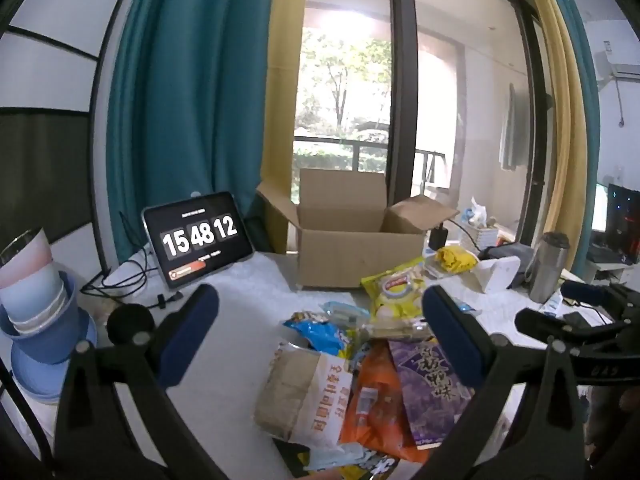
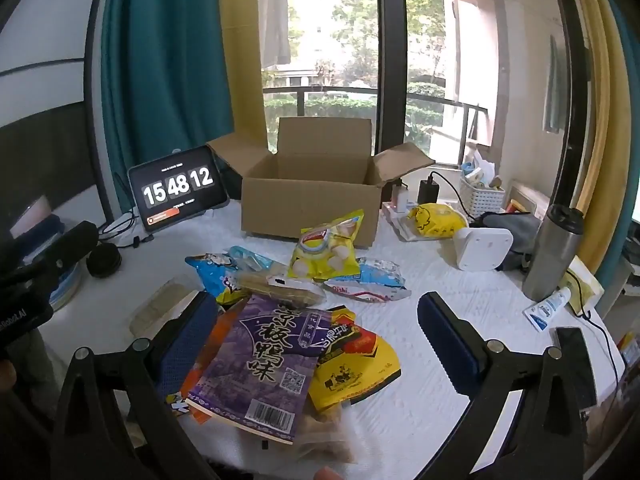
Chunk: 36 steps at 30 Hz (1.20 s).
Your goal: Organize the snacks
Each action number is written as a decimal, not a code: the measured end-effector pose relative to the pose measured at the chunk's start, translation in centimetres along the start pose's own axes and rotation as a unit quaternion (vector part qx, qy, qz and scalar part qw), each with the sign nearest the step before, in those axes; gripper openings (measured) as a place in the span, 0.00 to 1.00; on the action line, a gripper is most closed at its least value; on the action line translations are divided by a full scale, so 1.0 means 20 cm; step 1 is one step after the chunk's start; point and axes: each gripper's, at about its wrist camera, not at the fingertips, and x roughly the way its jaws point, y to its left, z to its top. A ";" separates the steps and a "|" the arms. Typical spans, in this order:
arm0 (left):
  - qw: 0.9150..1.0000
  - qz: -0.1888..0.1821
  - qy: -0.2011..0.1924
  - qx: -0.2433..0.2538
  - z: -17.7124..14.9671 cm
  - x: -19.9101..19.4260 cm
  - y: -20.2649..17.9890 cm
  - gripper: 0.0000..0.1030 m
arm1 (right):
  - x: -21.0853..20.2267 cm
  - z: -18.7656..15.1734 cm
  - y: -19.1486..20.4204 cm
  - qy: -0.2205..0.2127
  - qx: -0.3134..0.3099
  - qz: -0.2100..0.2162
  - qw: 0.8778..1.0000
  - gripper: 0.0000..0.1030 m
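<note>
tablet (image 2: pixel 178 190) (clock face) | steel tumbler (image 2: pixel 554 252) | stacked bowls (image 1: pixel 38 296)

The open brown cardboard box (image 2: pixel 310 204) hides its floor; the pale brownish packet (image 2: pixel 324 436) under the purple bag (image 2: pixel 260 364) looks blurred.

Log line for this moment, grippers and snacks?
left gripper: open, empty | right gripper: open, empty | snack pile: on table, untouched | cardboard box: open behind pile
</note>
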 end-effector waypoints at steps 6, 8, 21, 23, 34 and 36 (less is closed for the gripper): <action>1.000 0.000 0.002 -0.003 -0.01 -0.01 0.01 1.00 | 0.01 0.00 0.01 0.001 -0.001 0.000 1.000 0.99; 1.000 -0.002 0.002 -0.002 -0.01 -0.01 0.01 1.00 | 0.00 0.00 0.01 0.001 -0.002 -0.001 1.000 0.99; 1.000 -0.005 0.005 -0.003 0.00 -0.01 0.01 1.00 | 0.00 -0.01 0.02 0.002 -0.003 0.000 1.000 0.99; 1.000 -0.005 0.005 -0.003 0.00 -0.01 0.01 1.00 | 0.01 -0.01 0.03 0.001 -0.004 0.000 1.000 0.99; 1.000 -0.005 0.005 -0.003 0.00 -0.01 0.01 1.00 | 0.01 -0.01 0.03 0.002 -0.004 0.000 1.000 0.99; 1.000 -0.007 0.007 -0.003 0.00 0.00 0.01 1.00 | 0.02 -0.01 0.03 0.002 -0.005 0.002 1.000 0.99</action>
